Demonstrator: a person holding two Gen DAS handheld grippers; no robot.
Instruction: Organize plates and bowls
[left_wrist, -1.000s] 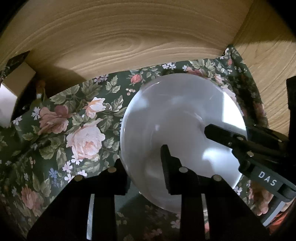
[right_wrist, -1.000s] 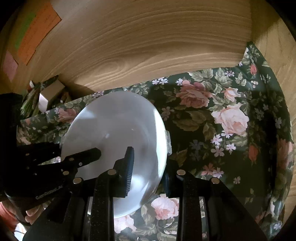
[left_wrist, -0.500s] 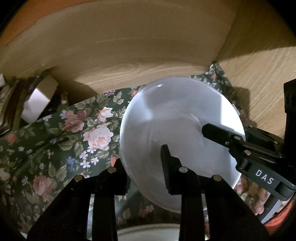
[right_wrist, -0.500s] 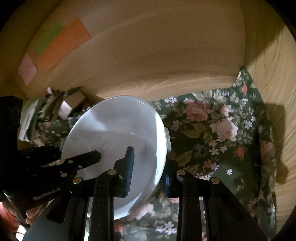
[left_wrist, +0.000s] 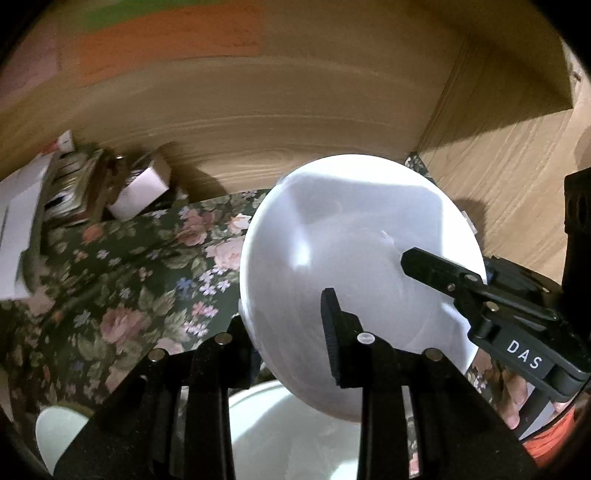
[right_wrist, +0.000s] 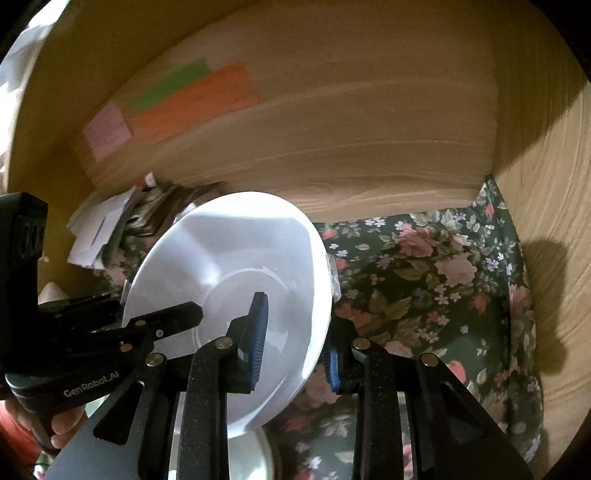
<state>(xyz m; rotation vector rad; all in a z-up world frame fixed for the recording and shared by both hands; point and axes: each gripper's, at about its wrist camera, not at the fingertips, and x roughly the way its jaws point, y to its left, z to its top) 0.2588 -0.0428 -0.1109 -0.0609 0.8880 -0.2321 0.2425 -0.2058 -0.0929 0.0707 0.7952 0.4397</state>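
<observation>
Both grippers, left (left_wrist: 288, 332) and right (right_wrist: 295, 332), clamp opposite edges of the white plate (right_wrist: 236, 266), holding it tilted above the floral-clothed bench (right_wrist: 424, 280), apparently so neither edge slips while it hangs over the bowl (left_wrist: 291, 435) below.

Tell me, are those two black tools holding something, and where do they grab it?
Yes, both hold one white plate by its rim: the left tool pinches one edge, the right tool the opposite edge.
</observation>
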